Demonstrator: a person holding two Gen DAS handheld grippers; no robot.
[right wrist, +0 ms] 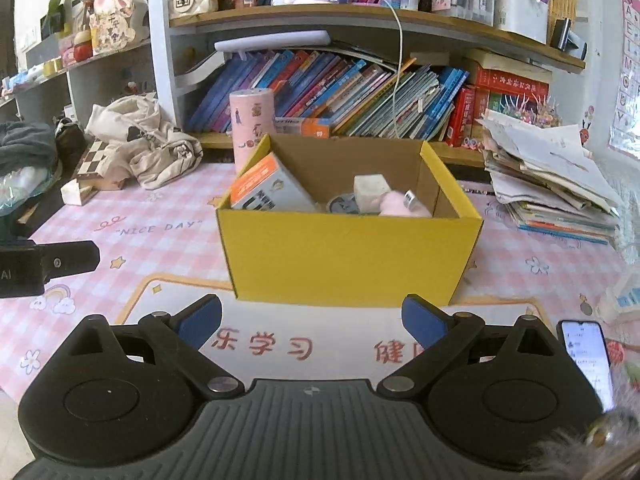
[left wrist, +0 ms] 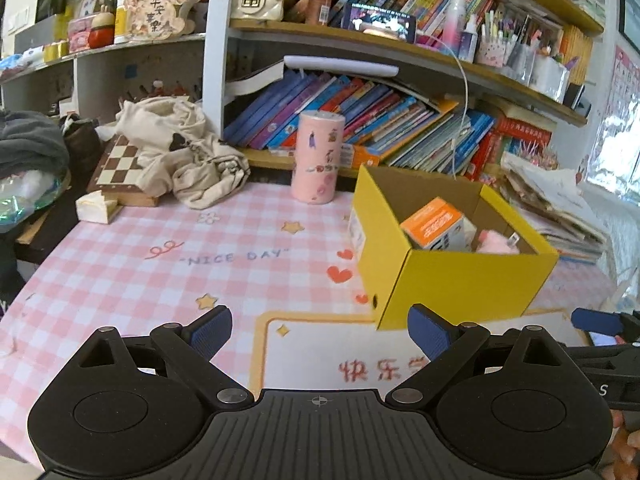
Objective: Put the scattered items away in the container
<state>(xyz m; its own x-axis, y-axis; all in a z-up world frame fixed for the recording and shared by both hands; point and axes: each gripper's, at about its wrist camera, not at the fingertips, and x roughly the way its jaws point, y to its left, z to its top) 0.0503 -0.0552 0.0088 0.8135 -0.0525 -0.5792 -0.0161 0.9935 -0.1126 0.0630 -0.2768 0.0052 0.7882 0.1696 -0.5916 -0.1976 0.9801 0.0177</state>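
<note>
A yellow cardboard box (right wrist: 348, 252) stands on the pink checked desk mat; it also shows in the left wrist view (left wrist: 472, 280). Inside lie an orange-and-white carton (right wrist: 268, 190), a white block (right wrist: 371, 190), a pink fluffy item with a small metal piece (right wrist: 400, 204) and a round grey item (right wrist: 342, 203). My left gripper (left wrist: 318, 332) is open and empty, low over the mat left of the box. My right gripper (right wrist: 312, 320) is open and empty, just in front of the box.
A pink patterned cylinder (left wrist: 318, 158) stands behind the box. A beige cloth (left wrist: 188, 152) and a chessboard (left wrist: 120, 168) lie at the back left. Stacked papers (right wrist: 556, 184) lie at the right. A lit phone (right wrist: 588, 360) lies at the near right. Bookshelves (right wrist: 320, 92) line the back.
</note>
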